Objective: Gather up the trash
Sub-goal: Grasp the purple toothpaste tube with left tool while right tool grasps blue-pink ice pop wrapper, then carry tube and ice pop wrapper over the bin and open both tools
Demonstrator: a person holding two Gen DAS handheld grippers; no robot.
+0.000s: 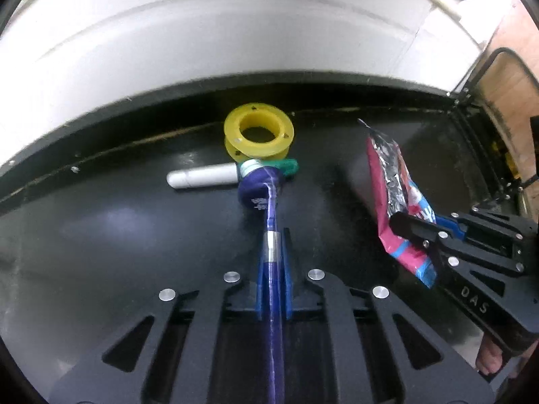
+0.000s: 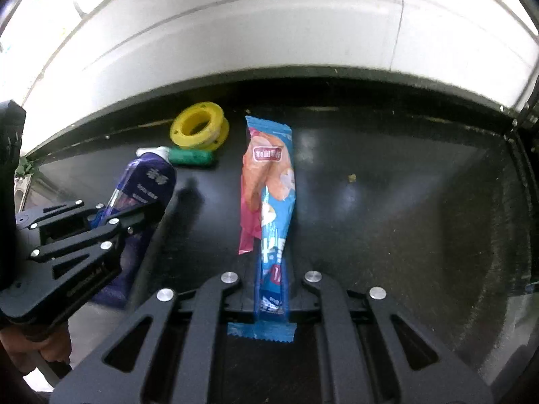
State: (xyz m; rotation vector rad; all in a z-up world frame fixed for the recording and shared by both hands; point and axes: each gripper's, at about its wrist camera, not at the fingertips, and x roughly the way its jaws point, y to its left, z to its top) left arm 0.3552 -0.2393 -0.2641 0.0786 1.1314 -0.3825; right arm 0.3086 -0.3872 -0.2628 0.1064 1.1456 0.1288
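Two grippers each clamp trash. Left wrist view: left gripper pinches a purple tube, pointing toward twelve o'clock, the yellow spool beyond. Right wrist view: right gripper pinches a snack wrapper, possibly empty, on the black tabletop.

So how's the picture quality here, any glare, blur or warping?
Left wrist view: fisheye bends the black table edge into an arc, soft glare patches on it, purple tube slightly smeared. Right wrist view: same bowing, glare right of the snack wrapper, blown-out top-left corner.
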